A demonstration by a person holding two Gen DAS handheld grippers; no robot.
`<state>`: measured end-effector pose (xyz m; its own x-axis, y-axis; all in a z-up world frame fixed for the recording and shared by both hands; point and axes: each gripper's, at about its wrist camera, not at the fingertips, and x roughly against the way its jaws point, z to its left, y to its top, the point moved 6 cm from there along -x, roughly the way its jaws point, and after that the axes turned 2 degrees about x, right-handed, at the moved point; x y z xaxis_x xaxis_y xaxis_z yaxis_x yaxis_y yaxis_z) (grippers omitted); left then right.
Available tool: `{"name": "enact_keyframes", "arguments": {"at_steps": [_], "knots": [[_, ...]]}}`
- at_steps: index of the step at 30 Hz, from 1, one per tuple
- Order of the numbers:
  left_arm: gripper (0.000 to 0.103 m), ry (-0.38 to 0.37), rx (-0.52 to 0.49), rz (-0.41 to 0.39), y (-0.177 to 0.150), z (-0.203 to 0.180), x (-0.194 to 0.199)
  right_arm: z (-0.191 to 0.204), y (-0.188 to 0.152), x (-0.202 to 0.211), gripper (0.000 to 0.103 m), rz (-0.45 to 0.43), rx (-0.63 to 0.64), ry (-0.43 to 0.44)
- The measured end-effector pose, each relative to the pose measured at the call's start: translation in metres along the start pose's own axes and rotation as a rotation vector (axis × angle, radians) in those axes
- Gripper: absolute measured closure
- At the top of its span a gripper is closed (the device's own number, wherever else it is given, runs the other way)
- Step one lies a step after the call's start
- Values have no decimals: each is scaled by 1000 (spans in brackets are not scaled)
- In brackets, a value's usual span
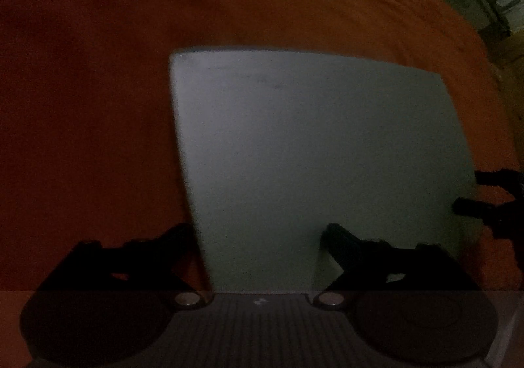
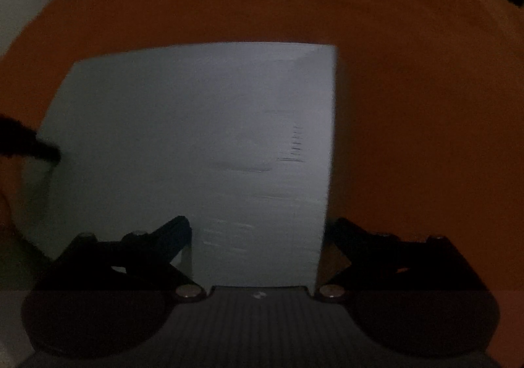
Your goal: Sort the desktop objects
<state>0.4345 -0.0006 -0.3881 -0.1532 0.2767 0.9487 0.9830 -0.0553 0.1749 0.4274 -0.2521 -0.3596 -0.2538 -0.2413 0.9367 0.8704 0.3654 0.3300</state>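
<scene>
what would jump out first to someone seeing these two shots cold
A big pale grey sheet fills the middle of both views, lying flat on an orange cloth that covers everything around it. The left gripper and right gripper hang over its opposite side edges, jaws wide. The scene is very dim.

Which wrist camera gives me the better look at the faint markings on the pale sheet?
The right wrist view: faint dark dashes on the pale sheet show near its right edge, though blurred. The left wrist view shows the same sheet almost plain, with no readable marks.
</scene>
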Motion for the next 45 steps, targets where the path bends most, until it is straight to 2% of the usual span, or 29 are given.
{"name": "enact_keyframes", "arguments": {"at_steps": [2, 6, 9, 15, 20, 26, 29, 32, 33, 34, 35, 36, 37, 38, 39, 43, 45], "knots": [[17, 25, -10, -21, -3, -8, 3, -1, 7, 6, 5, 7, -11, -16], [16, 24, -16, -92, -11, -10, 24, -7, 22, 33, 5, -81, -109, 63], [14, -2, -42, -152, -14, -11, 54, -3, 32, 68, 5, -149, -89, 113], [12, -26, -59, -211, -34, -17, 114, 15, 29, 113, 5, -203, -69, 119], [12, -23, -52, -223, -55, -27, 156, 30, 12, 143, 5, -215, -54, 115], [12, 8, -117, -280, -81, -37, 211, 50, -14, 171, 5, -221, -43, 133], [12, 44, -150, -318, -105, -48, 232, 61, -34, 194, 5, -214, -82, 137], [12, 59, -179, -371, -135, -58, 254, 69, -53, 217, 5, -243, -97, 145], [14, 32, -183, -379, -143, -61, 259, 74, -60, 227, 11, -264, -95, 188], [16, -20, -186, -374, -153, -67, 260, 83, -67, 236, 18, -275, -82, 289], [23, -73, -190, -369, -163, -73, 262, 92, -74, 245, 18, -288, -64, 357], [26, -104, -194, -371, -173, -80, 263, 101, -80, 250, 19, -310, -31, 319], [26, -89, -208, -384, -182, -86, 260, 110, -86, 254, 17, -332, 10, 260], [26, -49, -230, -396, -191, -90, 254, 119, -92, 252, 16, -348, 75, 152], [26, -13, -237, -393, -198, -87, 247, 124, -98, 246, 18, -340, 111, 117], [26, 74, -163, -312, -215, -47, 211, 88, -113, 211, 19, -260, -43, 162], [26, 76, -105, -276, -218, -26, 200, 50, -116, 198, 17, -249, -102, 125]]}}
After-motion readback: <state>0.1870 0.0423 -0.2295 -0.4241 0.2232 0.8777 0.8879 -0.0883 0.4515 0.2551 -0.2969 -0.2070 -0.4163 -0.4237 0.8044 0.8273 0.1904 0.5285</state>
